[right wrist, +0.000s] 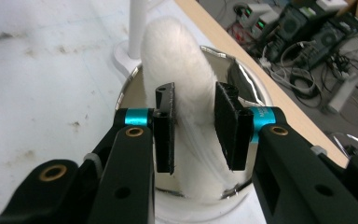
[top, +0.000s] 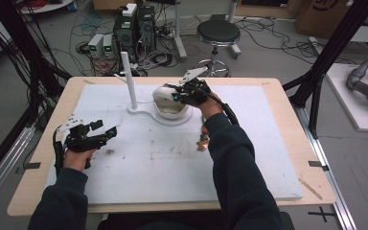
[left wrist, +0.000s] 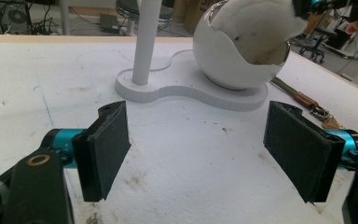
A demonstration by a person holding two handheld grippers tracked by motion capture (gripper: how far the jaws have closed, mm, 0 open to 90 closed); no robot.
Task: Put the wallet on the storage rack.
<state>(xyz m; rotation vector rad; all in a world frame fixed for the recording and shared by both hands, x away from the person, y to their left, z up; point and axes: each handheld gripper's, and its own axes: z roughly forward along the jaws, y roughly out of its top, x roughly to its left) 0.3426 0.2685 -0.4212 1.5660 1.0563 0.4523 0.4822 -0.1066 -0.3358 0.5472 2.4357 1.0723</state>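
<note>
Right tool (top: 176,97) is at the white bowl (top: 162,94) near the far middle of the desk (top: 268,143), and from the high view you mostly get the hand and black housing over the bowl's rim. Switch to the right gripper view and the picture opens up: a fluffy white pad (right wrist: 177,74), long and narrow, standing on edge inside the shiny bowl (right wrist: 249,88), with the right tool (right wrist: 195,125) set narrow around it. The left pad presses into the fleece, the right one sits at its edge; whether the grip is firm, I can't tell.

The left gripper view gives the outside: a round white bowl (left wrist: 223,60) on a flat white base (left wrist: 191,91), the fluffy pad (left wrist: 256,28) bulging over the rim, and a white post (left wrist: 145,42) rising from the same base.

The pad looks soft, woolly, off-white, with rounded ends. In the right gripper view its long axis runs away from the camera, from the bowl's near rim up towards the post.

Left tool (left wrist: 196,154) rests wide apart over the bare desk, nothing between its pads.
</note>
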